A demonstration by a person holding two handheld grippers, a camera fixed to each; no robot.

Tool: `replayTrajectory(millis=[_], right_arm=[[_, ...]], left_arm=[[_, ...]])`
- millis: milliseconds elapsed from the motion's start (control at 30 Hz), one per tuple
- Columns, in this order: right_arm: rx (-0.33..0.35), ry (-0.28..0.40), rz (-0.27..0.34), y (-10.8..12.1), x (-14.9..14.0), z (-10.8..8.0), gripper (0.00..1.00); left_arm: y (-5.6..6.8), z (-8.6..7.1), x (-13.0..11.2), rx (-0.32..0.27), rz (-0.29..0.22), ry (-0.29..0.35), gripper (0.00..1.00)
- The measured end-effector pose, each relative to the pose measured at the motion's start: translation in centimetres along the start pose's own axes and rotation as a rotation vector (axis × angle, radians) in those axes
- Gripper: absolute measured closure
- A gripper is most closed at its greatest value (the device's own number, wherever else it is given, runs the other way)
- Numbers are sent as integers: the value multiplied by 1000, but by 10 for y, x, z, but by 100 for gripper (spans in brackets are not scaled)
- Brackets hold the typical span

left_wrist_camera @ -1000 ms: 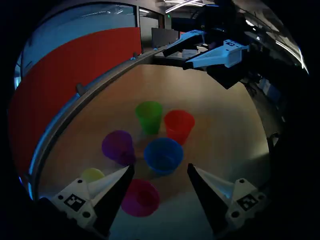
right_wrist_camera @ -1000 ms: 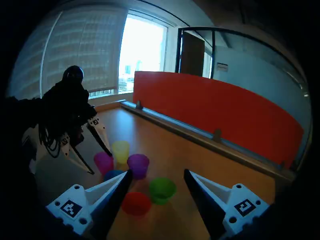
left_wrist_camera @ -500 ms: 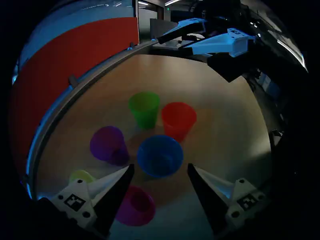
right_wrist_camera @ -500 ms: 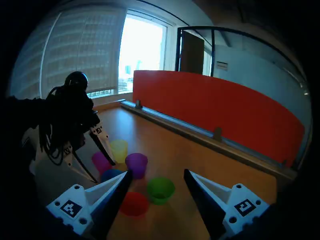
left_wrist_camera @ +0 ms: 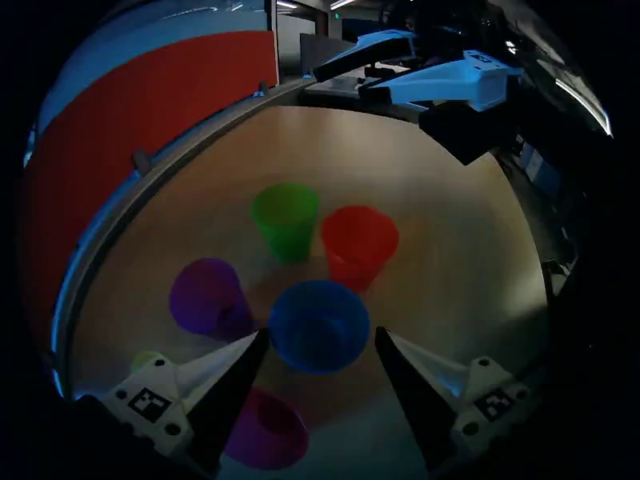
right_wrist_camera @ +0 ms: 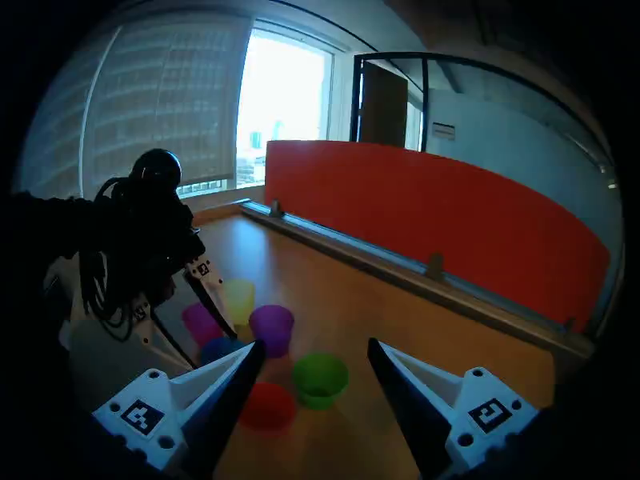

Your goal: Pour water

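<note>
Wood-grain table, six plastic cups upright in a tight cluster on it.

Left gripper view:
- left tongs apart, gripping nothing
- blue cup dead ahead, in line with the gap between the two tips; contact impossible to tell
- green cup and red cup side by side beyond the blue, nearly touching
- purple cup left of the blue
- magenta cup low down beside the left finger
- yellow cup mostly hidden behind that finger
- right tongs up high at the far side of the table, apart, empty, well clear of the cups

Right gripper view:
- right tongs spread wide, nothing between them
- green and red cups nearest, just ahead on the table
- left tongs tilted down at the far side of the cluster, tips close around the blue cup
- orange partition along the table's edge
- bright window behind
</note>
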State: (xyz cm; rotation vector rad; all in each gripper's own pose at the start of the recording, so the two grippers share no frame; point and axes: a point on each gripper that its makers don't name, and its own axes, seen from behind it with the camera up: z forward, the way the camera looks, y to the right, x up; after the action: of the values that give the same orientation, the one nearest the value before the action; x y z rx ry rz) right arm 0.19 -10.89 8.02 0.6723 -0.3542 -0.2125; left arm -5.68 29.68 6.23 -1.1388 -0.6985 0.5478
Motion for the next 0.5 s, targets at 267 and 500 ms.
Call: replayTrajectory(millis=[267,500], right_arm=[[0,-1,2,1,-1,1,1],[-1,-1,7,3,-3,1,1]], left_arm=[[0,8,1,2,-1,-9,2],[-2,13,0,21,10,-14,1]])
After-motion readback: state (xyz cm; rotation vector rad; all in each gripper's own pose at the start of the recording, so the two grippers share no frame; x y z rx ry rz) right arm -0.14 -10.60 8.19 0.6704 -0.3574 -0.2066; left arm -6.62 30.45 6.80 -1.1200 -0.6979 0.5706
